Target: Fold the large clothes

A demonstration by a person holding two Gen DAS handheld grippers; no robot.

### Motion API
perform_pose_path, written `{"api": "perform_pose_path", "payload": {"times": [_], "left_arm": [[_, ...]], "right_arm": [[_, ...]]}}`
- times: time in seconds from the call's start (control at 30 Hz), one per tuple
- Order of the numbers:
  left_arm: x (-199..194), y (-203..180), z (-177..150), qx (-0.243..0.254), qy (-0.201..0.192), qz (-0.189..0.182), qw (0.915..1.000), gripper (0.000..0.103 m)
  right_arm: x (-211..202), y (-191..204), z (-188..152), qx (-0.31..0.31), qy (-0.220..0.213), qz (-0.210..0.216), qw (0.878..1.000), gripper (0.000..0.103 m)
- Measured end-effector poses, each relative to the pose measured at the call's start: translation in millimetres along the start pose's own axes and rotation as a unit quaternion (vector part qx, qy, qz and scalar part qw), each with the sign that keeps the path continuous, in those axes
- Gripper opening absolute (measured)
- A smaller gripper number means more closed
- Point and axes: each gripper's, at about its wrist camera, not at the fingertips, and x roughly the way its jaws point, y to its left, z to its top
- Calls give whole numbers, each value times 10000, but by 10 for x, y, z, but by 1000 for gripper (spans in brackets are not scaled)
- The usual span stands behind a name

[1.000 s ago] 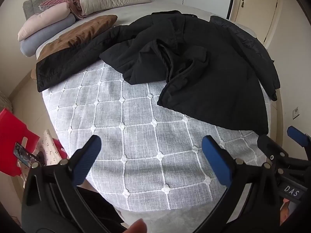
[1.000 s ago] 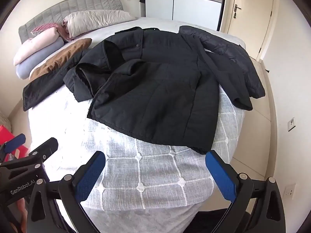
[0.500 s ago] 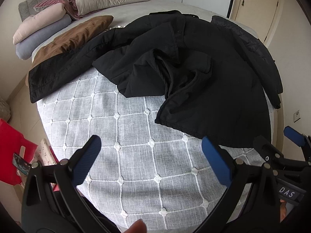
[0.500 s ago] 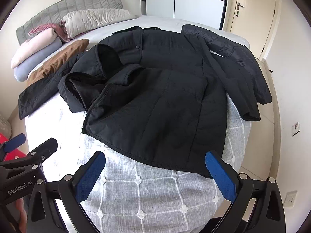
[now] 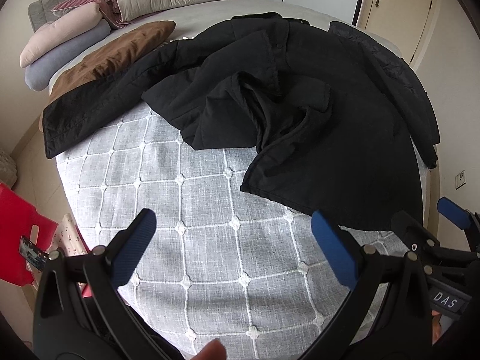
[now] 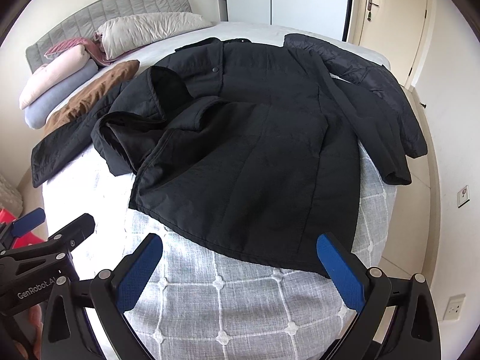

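Black coat (image 6: 255,150) spread on bed (image 5: 195,225); L tongs (image 5: 234,240) & R tongs (image 6: 240,265) both agape, empty.

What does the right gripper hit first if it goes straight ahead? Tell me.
Probably the black coat: the open right gripper points at its near hem, with only a strip of grey quilted bedspread below. Depth is unclear.

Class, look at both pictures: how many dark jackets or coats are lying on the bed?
2. A black quilted coat lies spread across the middle of the bed. A darker puffer jacket lies along the bed's right edge, partly under the coat's sleeve. More could be hidden beneath.
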Motion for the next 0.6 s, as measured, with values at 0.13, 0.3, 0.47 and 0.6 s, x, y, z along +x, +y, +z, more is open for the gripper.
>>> {"api": "perform_pose_path", "payload": {"times": [0.13, 0.3, 0.47, 0.6], "left_arm": [[-7, 5, -3, -4, 6, -12, 10000, 103], [3, -27, -7, -13, 14, -18, 10000, 103], [3, -60, -12, -5, 18, -25, 10000, 103], [21, -30, -21, -13, 41, -46, 10000, 103]], "right_arm": [[-1, -3, -2, 3, 4, 2, 10000, 103], [-2, -4, -9, 6, 10, 25, 10000, 103], [3, -6, -10, 20, 18, 30, 10000, 103], [14, -7, -15, 32, 29, 48, 10000, 103]]}}
